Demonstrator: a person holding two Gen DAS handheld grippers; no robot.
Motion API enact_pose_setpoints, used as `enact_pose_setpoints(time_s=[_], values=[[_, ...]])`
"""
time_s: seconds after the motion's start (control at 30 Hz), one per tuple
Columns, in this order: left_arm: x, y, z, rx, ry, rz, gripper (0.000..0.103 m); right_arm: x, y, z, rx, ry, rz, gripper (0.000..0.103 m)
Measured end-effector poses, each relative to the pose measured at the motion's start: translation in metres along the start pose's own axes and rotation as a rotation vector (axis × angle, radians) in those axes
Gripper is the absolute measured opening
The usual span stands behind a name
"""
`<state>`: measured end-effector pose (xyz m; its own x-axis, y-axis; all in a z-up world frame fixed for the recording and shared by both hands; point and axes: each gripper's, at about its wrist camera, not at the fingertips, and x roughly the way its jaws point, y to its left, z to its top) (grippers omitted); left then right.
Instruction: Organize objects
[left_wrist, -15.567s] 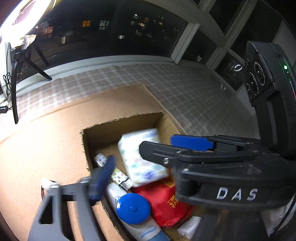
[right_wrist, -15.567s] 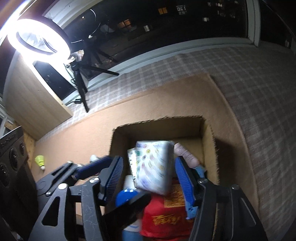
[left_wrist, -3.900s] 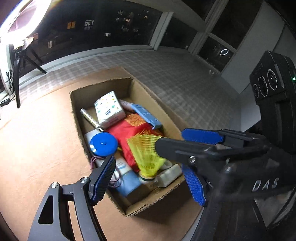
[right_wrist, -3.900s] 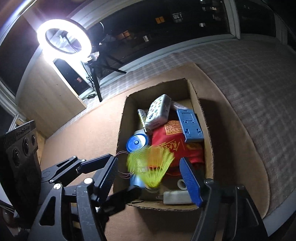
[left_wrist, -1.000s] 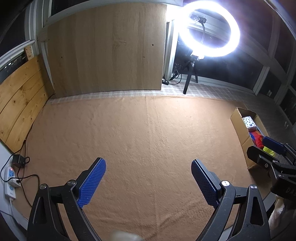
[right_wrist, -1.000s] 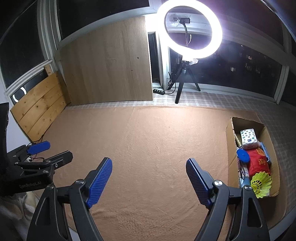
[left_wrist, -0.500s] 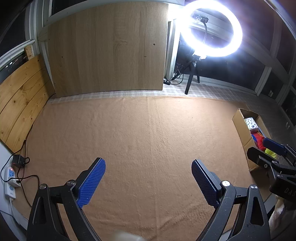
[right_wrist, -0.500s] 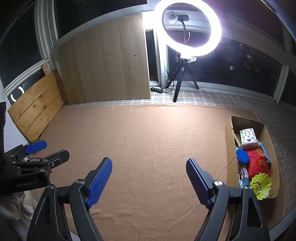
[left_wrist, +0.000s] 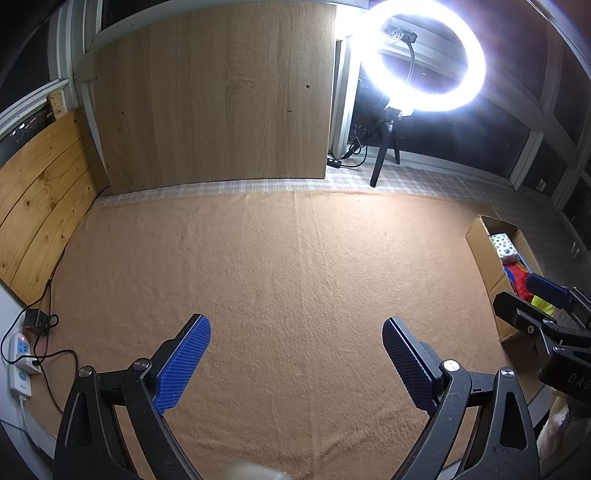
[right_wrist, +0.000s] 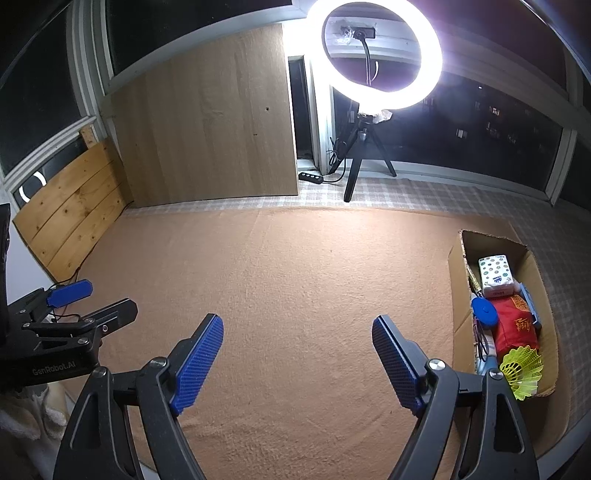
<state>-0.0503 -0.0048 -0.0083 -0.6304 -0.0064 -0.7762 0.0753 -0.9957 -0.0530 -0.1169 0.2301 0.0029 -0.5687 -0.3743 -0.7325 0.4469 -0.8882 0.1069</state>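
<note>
A cardboard box (right_wrist: 455, 266) stands at the right edge of the tan mat; it also shows in the left wrist view (left_wrist: 484, 254). In it lie a patterned tissue pack (right_wrist: 495, 271), a blue round lid (right_wrist: 484, 312), a red pouch (right_wrist: 515, 328) and a yellow shuttlecock (right_wrist: 522, 371). My left gripper (left_wrist: 295, 363) is open and empty, held above the mat. My right gripper (right_wrist: 297, 363) is open and empty, left of the box. Each gripper shows at the edge of the other's view.
A tan mat (left_wrist: 277, 266) covers the floor. A lit ring light on a tripod (right_wrist: 373, 55) stands at the back. Wooden boards (left_wrist: 214, 96) lean on the back and left walls. A power strip with cables (left_wrist: 20, 358) lies at the left edge.
Both grippers have left the box, where the shuttlecock was dropped, and now face the mat. Over the last second both views shifted only slightly.
</note>
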Motion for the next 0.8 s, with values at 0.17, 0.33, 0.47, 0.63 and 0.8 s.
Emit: enact_pose_setpoints(time_s=[0.17,0.33,0.47,0.63,0.8], values=[[0.0001,0.0005,0.0001,0.002,0.000,0.000,0.096,0.0021,0.0006,0.0006,-0.001,0.003,0.001,0.080],[0.0016,0.0017,-0.0002,0.001,0.002,0.000,0.096,0.0042,0.0015,0.0003,0.003,0.007,0.002,0.080],[0.0030,0.0032,0.0000,0.002,0.003,0.001,0.096,0.0054,0.0021,-0.0002,0.004,0.008,0.001,0.080],[0.0052,0.0045,0.0005,0.002,0.005,-0.001,0.096,0.0071,0.0022,-0.0002,0.005,0.010,0.002,0.080],[0.0066,0.0053,0.0018,0.001,0.006,-0.005,0.096,0.0089,0.0017,0.0003,0.006,0.013,0.002,0.081]])
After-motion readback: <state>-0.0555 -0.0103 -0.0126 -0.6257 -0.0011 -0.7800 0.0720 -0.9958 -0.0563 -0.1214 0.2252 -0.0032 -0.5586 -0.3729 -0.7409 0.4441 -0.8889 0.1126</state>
